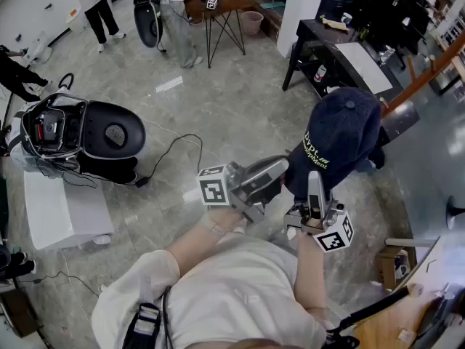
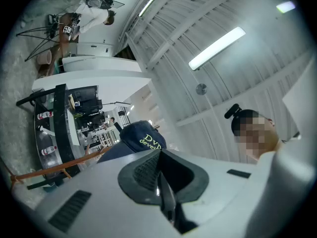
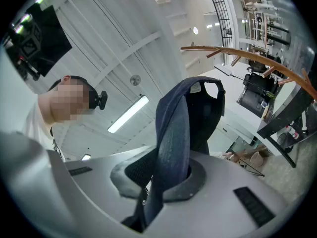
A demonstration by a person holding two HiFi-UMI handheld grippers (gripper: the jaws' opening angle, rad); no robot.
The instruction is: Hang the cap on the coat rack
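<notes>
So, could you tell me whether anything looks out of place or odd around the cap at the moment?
Nothing looks spilled or broken. The cap stands crown-up, pinched by its brim in the right gripper, and the brim curls between the jaws. The left gripper is shut on nothing.

The dark blue cap (image 1: 341, 133) carries yellow-green stitched lettering in two lines on its front. In the head view the upper, larger line reads roughly "Dvpt". The smaller line under it looks like "Development", but its letters are too small to confirm. In the left gripper view only the start of each line shows, "Dv" above "deve"; the rest is hidden behind the gripper's body. The left hand-held gripper (image 1: 276, 167) bears a left marker cube (image 1: 213, 185), and the right hand-held gripper (image 1: 317, 180) a right marker cube (image 1: 334, 235). Both show black-and-white square code patterns.
</notes>
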